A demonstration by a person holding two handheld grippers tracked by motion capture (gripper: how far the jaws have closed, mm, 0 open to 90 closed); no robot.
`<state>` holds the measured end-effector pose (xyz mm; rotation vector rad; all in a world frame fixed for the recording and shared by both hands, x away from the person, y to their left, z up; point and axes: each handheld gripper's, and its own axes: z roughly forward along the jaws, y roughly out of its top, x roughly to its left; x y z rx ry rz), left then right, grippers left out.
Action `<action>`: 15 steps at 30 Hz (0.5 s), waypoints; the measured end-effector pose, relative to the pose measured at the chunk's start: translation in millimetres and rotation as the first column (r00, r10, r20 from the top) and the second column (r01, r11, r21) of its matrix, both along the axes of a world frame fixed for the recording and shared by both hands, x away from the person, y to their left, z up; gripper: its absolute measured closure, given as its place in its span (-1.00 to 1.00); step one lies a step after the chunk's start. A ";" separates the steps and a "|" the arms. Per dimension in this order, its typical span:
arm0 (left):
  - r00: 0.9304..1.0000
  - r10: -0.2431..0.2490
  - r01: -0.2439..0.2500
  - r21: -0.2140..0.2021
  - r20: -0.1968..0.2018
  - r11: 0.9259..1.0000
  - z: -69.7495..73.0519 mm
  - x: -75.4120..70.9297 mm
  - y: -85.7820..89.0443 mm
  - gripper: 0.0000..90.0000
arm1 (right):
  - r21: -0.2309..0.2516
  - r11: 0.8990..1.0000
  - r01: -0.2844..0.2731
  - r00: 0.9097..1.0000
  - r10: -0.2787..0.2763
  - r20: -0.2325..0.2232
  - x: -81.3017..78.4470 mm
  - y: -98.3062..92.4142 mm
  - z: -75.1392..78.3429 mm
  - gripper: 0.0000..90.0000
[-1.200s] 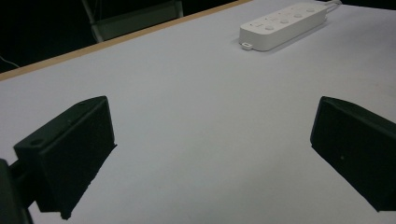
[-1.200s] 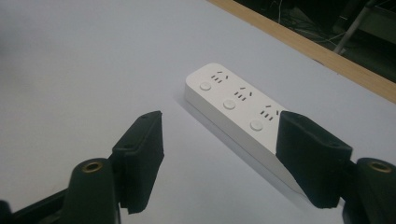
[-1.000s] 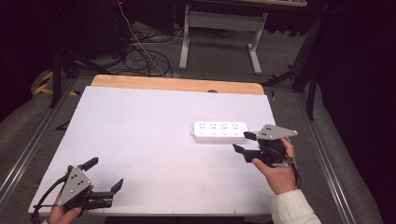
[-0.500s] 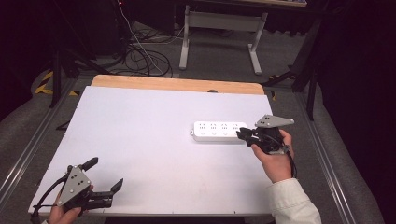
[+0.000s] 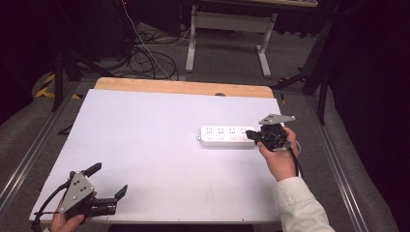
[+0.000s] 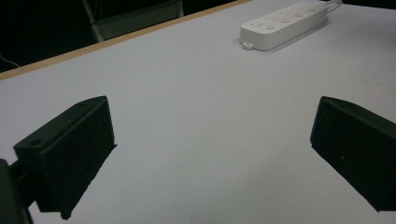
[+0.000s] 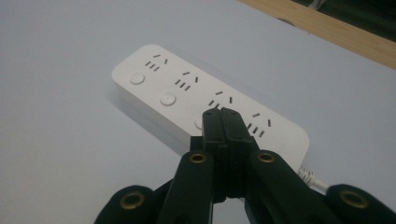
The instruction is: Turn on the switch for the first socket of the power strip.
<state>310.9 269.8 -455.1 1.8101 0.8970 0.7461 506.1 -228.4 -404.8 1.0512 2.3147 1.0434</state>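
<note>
A white power strip (image 5: 226, 136) with several sockets and round buttons lies flat on the white table (image 5: 154, 140), right of the middle. My right gripper (image 5: 253, 136) is shut with nothing between its jaws; its tips hover over the strip's right end. In the right gripper view the closed tips (image 7: 222, 115) sit above the strip (image 7: 168, 88), near its third button. My left gripper (image 5: 109, 181) rests open at the table's front left corner. From the left gripper view the strip (image 6: 285, 24) lies far ahead, beyond the wide-apart jaws.
A wooden strip (image 5: 183, 88) runs along the table's far edge. Beyond it stand a desk frame (image 5: 227, 29) and loose cables (image 5: 145, 58) on the floor. The strip's cord (image 7: 314, 177) leaves its right end. Metal rails flank the table.
My right gripper has moved up and left, from beside the strip's right end to over it. The left gripper has stayed put.
</note>
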 end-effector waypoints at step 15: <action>1.000 0.001 -0.001 0.001 0.000 1.000 0.0 0.1 0.5 -0.99 | -0.035 0.998 0.047 0.998 -0.049 -0.045 22.6 2.9 -18.8 1.00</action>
